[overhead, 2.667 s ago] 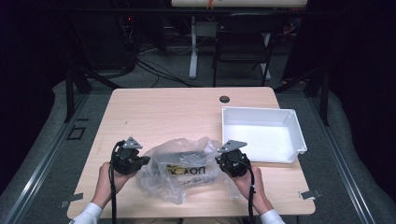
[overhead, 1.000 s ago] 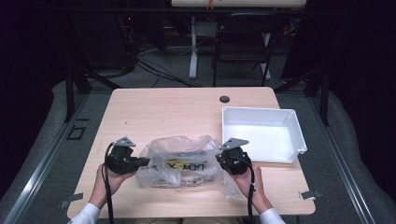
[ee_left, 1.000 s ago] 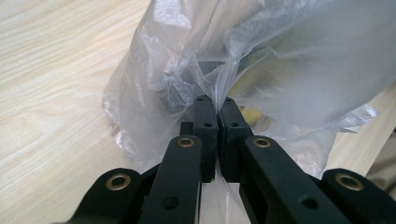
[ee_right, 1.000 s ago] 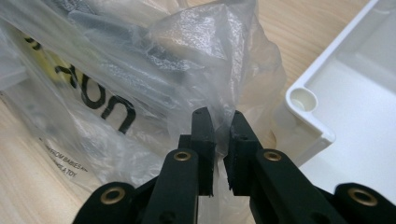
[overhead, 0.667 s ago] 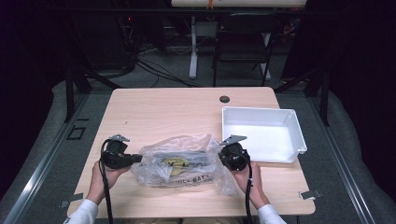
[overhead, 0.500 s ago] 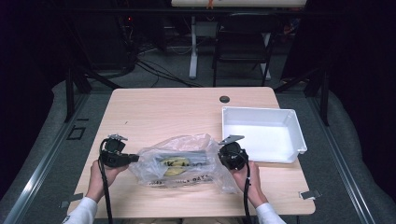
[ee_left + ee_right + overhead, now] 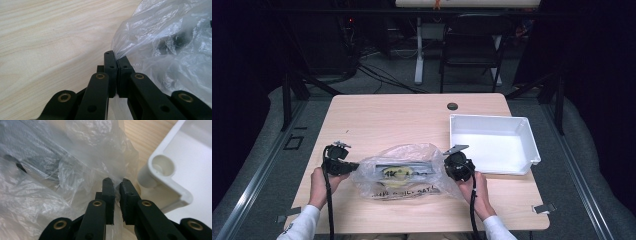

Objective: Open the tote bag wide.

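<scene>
From the high view, my left gripper and right gripper each pinch an end of the clear plastic bag, which lies near the front edge of the table, roughly midway along it (dark and yellow contents show through). The white tray sits by the right edge.

In my left gripper view, the jaws are closed tight on the bag's film.

In my right gripper view, the jaws clamp film too, beside the tray's corner
</scene>
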`<action>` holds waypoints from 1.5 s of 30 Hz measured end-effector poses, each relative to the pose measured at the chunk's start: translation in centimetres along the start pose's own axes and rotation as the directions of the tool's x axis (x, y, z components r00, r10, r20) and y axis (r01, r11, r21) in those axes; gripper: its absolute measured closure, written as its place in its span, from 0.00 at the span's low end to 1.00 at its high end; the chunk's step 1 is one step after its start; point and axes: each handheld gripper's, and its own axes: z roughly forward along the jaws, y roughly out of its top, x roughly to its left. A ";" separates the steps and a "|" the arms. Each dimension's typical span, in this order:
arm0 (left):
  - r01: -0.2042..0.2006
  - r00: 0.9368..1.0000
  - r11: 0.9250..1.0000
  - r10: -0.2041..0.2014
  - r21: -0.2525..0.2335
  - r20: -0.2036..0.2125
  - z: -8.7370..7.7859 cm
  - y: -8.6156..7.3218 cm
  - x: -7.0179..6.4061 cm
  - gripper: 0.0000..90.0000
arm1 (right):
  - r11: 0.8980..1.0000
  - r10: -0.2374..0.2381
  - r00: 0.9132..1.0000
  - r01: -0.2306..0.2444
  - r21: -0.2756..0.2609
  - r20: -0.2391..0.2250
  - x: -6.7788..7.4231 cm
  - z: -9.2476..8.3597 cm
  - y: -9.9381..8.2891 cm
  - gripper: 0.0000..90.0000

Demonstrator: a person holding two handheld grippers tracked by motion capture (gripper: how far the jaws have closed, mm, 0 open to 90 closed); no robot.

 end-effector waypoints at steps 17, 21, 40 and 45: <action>-0.020 0.999 1.000 0.020 0.005 0.025 -0.3 0.4 0.1 0.84 | 0.998 -0.047 0.997 0.045 -0.040 -0.059 0.4 -3.1 0.6 0.50; -0.034 0.999 0.999 0.034 0.002 0.030 -0.6 0.4 -0.2 0.80 | 0.992 -0.107 0.989 0.099 -0.080 -0.100 2.1 -4.8 0.6 0.49; -0.001 0.991 1.000 0.003 -0.018 0.133 -2.4 0.3 0.8 0.46 | 0.979 -0.167 0.985 0.161 -0.128 -0.039 2.9 -4.5 0.9 0.71; 0.005 0.988 0.997 0.007 -0.075 0.157 -5.1 0.0 0.9 0.37 | 0.983 -0.151 0.987 0.144 -0.115 -0.056 2.4 -3.2 1.3 0.92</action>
